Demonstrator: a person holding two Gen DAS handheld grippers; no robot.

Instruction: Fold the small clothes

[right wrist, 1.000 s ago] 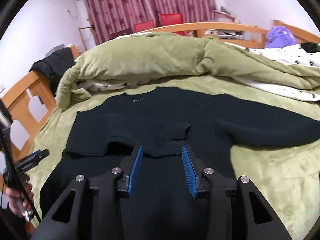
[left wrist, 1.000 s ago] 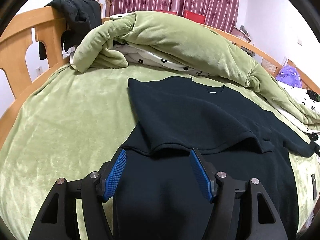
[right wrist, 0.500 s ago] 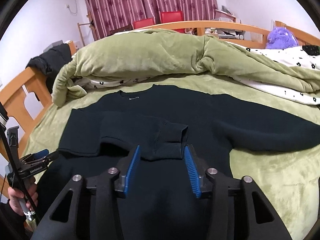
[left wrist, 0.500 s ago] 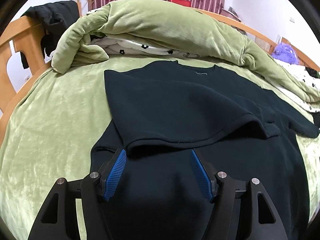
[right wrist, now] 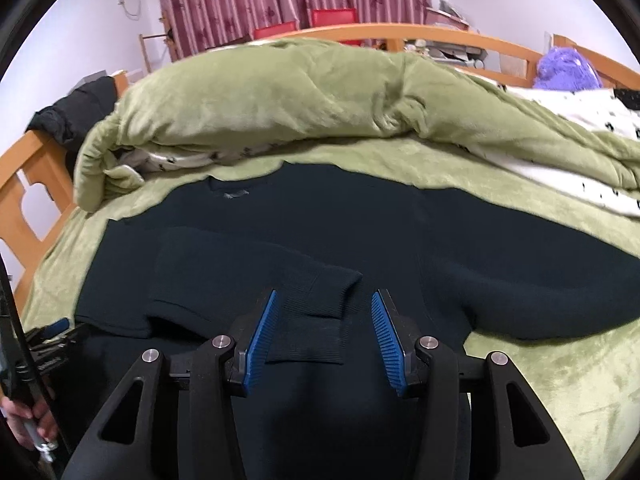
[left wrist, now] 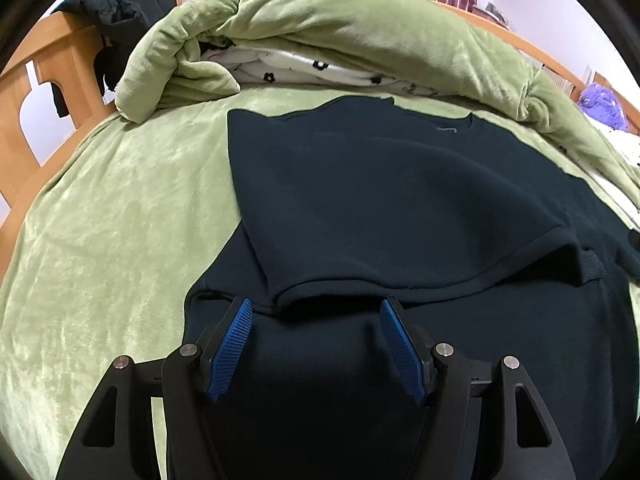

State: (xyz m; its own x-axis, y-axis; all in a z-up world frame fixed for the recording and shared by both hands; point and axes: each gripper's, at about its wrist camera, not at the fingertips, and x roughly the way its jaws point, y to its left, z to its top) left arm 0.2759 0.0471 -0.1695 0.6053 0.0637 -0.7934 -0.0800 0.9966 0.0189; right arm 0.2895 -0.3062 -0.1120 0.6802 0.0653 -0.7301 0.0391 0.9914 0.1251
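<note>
Left wrist view: a dark sweater is seen spread on the green bed, its left side and sleeve already folded across the body.
Left claw: released, jaws held wide, nothing gripped; it hovers over the near hem, just short of the folded edge.
Far side: a rolled green quilt lies just beyond the collar; a wooden bed frame is seen at the left.
Right wrist view: the same sweater is shown flat, its folded sleeve cuff lying between the jaws.
Right claw: released, jaws apart on either side of the cuff, not clenched on it.
Right sleeve: stretched out to the right over the bed, not yet folded.
Stage, as judged: one side folded, the other pending.
Risk: if only the top layer is pinched, the finished fold is likely to be dragged open.
Risk: the plush cover could be caught along with the hem.
Risk: if the right sleeve is pulled unevenly, the body may be skewed.
</note>
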